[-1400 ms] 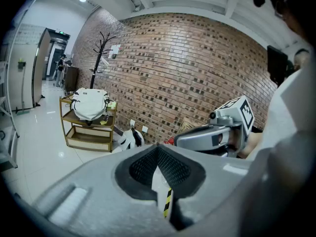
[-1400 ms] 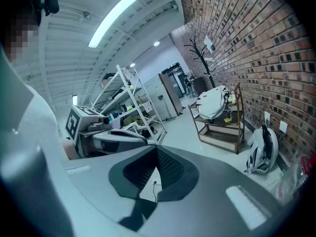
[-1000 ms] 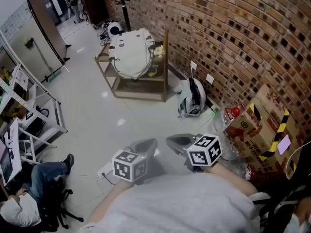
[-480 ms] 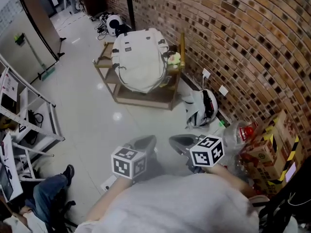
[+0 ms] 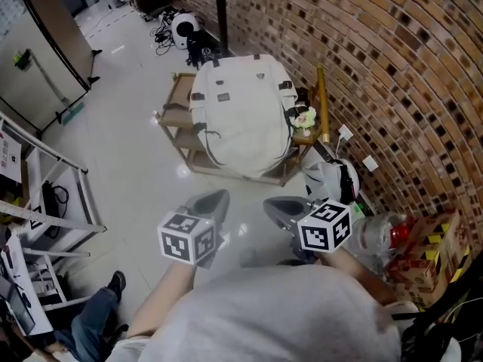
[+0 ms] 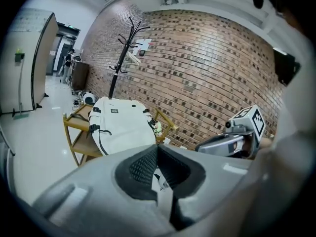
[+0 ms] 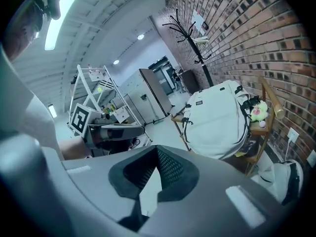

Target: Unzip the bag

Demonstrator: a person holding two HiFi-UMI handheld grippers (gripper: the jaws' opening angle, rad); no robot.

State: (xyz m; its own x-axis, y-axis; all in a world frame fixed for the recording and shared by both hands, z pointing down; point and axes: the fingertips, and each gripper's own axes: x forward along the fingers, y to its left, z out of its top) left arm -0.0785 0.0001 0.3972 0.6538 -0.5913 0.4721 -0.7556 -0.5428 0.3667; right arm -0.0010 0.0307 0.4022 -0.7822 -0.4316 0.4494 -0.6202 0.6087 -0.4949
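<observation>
A white backpack [image 5: 243, 115] with black straps rests on a low wooden rack [image 5: 179, 119] against the brick wall; it also shows as the backpack [image 6: 121, 125] in the left gripper view and the backpack [image 7: 218, 120] in the right gripper view. My left gripper [image 5: 213, 200] and right gripper [image 5: 273, 205] are both shut and empty, held side by side over the floor, still well short of the bag. In each gripper view the jaws meet with nothing between them. The zip itself is too small to make out.
A small plush toy [image 5: 303, 118] sits at the rack's right end. A white helmet-like object [image 5: 332, 179] lies on the floor by the wall. A coat stand [image 6: 123, 53] rises behind the rack. Metal shelving [image 5: 45, 202] stands left; cartons and a bag [image 5: 411, 247] sit right.
Both grippers and the head have travelled toward the rack; the backpack now looks larger and nearer. The jaws stayed shut throughout.
</observation>
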